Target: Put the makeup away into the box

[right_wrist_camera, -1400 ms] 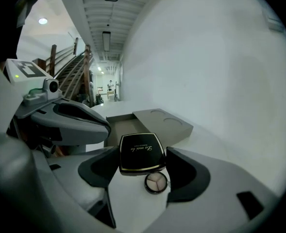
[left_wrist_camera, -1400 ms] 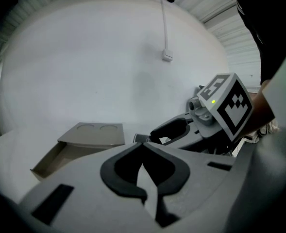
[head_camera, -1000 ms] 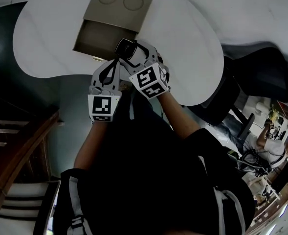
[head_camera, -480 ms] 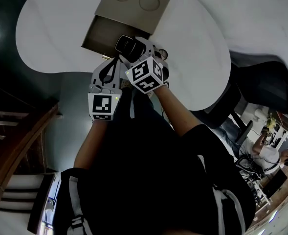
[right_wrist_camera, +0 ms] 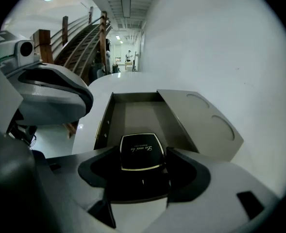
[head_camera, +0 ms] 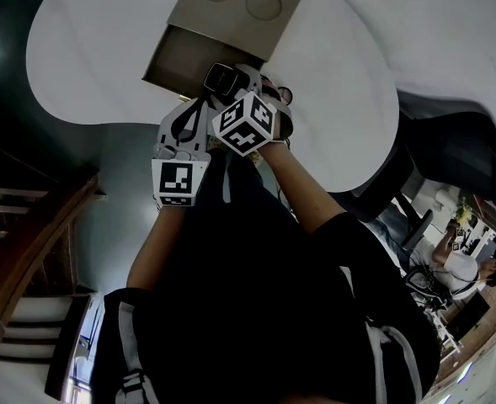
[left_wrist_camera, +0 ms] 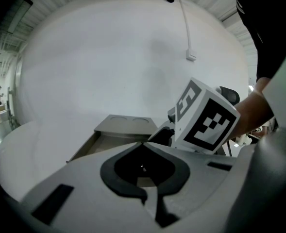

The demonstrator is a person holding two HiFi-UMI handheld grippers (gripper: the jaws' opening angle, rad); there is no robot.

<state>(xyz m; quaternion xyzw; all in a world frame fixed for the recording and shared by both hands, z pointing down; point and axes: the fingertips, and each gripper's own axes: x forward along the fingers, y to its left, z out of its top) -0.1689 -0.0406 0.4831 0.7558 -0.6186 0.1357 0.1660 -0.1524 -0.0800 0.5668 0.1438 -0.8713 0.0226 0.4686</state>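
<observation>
While at one box (right_wrist_camera: 105, 120), one compact (right_wrist_camera: 142, 152) in right gripper (right_wrist_camera: 143, 168) jaws.

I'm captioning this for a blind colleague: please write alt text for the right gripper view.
The right gripper holds a black compact with a gold rim between its jaws, in front of an open beige box. Its lid, with two round recesses, lies at right; the left gripper shows at left.

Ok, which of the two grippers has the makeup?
The right gripper: its jaws clamp a black compact. The left gripper has its jaws shut on nothing.
</observation>
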